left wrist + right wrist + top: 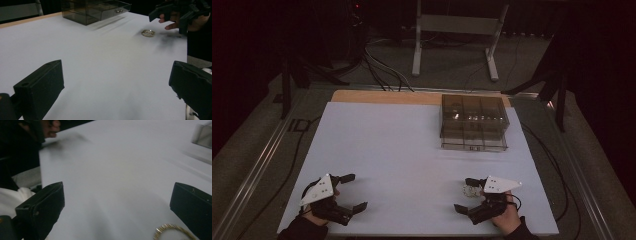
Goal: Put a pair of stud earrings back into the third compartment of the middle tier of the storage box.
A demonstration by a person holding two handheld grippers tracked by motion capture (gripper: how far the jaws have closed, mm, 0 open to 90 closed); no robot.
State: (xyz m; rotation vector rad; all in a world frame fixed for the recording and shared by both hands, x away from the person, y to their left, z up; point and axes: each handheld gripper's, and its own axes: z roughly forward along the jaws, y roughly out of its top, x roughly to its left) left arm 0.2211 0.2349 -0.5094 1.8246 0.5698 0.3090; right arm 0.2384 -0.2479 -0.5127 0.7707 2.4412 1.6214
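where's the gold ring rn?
The gold ring lies flat on the white table, near right in the high view, beside the open right hand-held gripper.

gold ring (172,232) cut by bottom edge (right gripper view), box contents indistinct

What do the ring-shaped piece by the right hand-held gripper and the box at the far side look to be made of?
The ring looks like gold-toned metal: it is yellowish with bright glints and a beaded or ridged edge, though plated or plastic can't be ruled out. The box looks like smoky, see-through plastic: glossy, with its inner dividers visible through the walls.
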